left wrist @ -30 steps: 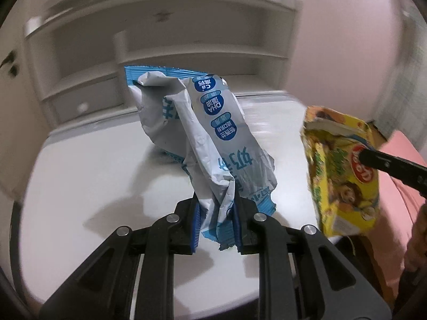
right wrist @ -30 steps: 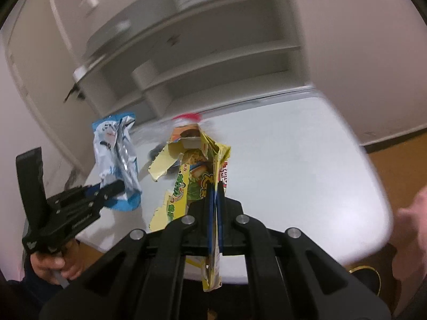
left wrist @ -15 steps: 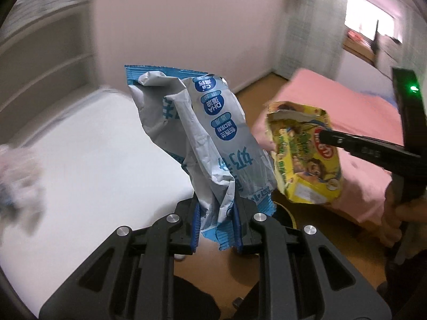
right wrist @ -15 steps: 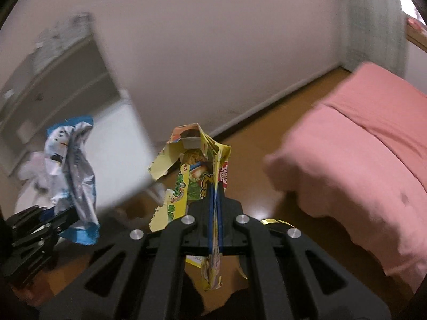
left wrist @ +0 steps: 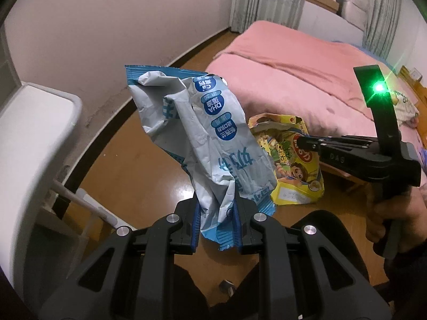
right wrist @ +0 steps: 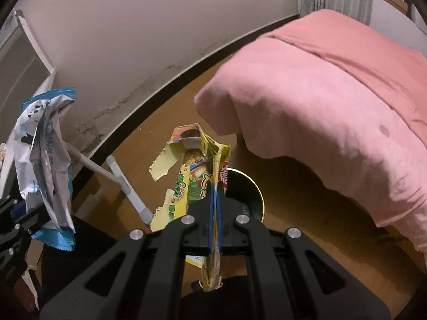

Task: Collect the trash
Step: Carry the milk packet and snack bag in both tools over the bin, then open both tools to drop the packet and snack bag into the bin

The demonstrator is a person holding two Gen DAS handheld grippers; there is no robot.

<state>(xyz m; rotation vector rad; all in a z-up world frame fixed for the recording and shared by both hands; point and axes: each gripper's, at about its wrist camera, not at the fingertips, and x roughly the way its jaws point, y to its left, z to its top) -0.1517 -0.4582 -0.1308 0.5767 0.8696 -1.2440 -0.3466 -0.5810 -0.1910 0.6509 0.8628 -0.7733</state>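
Observation:
My left gripper (left wrist: pixel 216 221) is shut on a crumpled blue and silver snack wrapper (left wrist: pixel 197 138) and holds it upright in the air above the wooden floor. The wrapper also shows at the left of the right wrist view (right wrist: pixel 45 160). My right gripper (right wrist: pixel 215 213) is shut on a torn yellow snack bag (right wrist: pixel 192 184), held edge-on. In the left wrist view the yellow bag (left wrist: pixel 291 165) hangs from the right gripper (left wrist: pixel 303 142) just right of the blue wrapper. A dark round bin with a yellow rim (right wrist: pixel 250 194) sits on the floor behind the yellow bag, mostly hidden.
A bed with a pink cover (right wrist: pixel 333 101) fills the right side. A white table edge (left wrist: pixel 34 122) and its legs (right wrist: pixel 125 186) stand at the left. A pale wall (right wrist: pixel 133 34) with a dark skirting runs behind. Brown wooden floor (left wrist: pixel 149 146) lies between.
Both grippers have swung away from the white table and shelves toward the bed and floor, each still holding its wrapper. The bin has come into the right wrist view.

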